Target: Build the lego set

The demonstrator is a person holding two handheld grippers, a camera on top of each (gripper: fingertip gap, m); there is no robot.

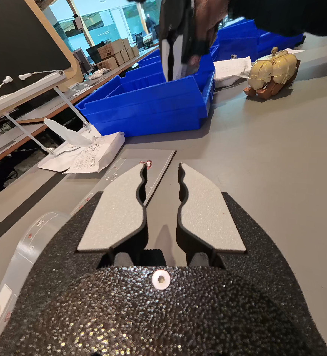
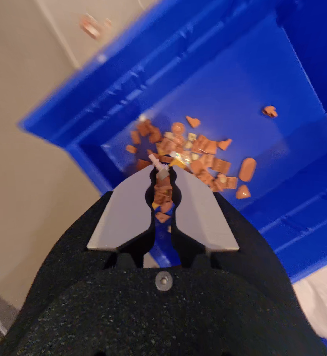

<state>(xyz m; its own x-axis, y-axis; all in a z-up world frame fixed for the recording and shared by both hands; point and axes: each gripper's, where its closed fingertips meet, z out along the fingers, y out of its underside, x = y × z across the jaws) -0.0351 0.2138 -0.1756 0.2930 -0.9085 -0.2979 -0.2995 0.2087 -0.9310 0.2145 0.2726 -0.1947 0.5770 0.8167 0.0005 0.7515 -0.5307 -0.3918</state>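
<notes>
My right gripper (image 2: 161, 168) is inside a blue bin (image 2: 235, 81), just above a heap of small brown and tan bricks (image 2: 203, 154). It is shut on a small light grey piece (image 2: 162, 173) with a white pin that sticks out past the fingertips. The left wrist view shows this gripper (image 1: 170, 57), held by a hand, reaching down into the blue bin (image 1: 149, 107). My left gripper (image 1: 163, 165) is open and empty, low over the grey table (image 1: 264, 154). Its left fingertip (image 1: 142, 167) is over the edge of a grey printed booklet page (image 1: 155, 156).
A partly built tan and brown brick model (image 1: 272, 71) stands on the table at the right. A torn white paper bag (image 1: 89, 156) lies left of the booklet by a stand's base. More blue bins (image 1: 241, 36) and white paper (image 1: 230, 67) lie behind. My right fingertips sit around 25 cm from my left ones.
</notes>
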